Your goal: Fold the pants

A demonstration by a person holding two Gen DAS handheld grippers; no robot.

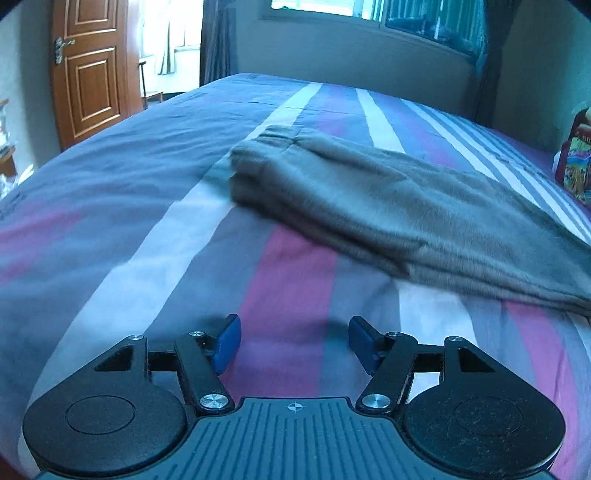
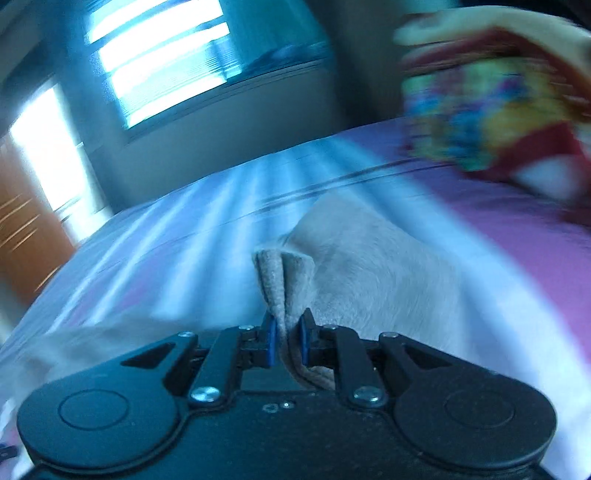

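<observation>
We see the left claw (image 1: 293, 341) held above the bed (image 1: 110, 206) with its 2 blue pads (image 1: 227, 341) standing well apart and nothing between them; only striped cover lies beneath the gap. The grey pants (image 1: 388, 195) lie folded lengthwise on the bed, running from the banded end at the far middle toward the near right, where they pass out of the left wrist view. Their left edge is a clean fold line, and to the left of it the cover is bare all the way to the bed's far-left edge, which gives wide room on that side. Beyond that edge stands a brown door (image 1: 90, 70), and a window (image 1: 369, 11) sits on the far wall.

In the right wrist view, which is badly blurred, the right claw (image 2: 287, 341) is nearly closed, its pads pinching a doubled edge of the pants (image 2: 369, 273); a fold of cloth stands up just past the pads. The rest of the fabric spreads to the right over the bed (image 2: 166, 236). At the far right a bright patterned bundle (image 2: 491, 110) rests on the bed, near the pants' right side, narrowing the room there.
</observation>
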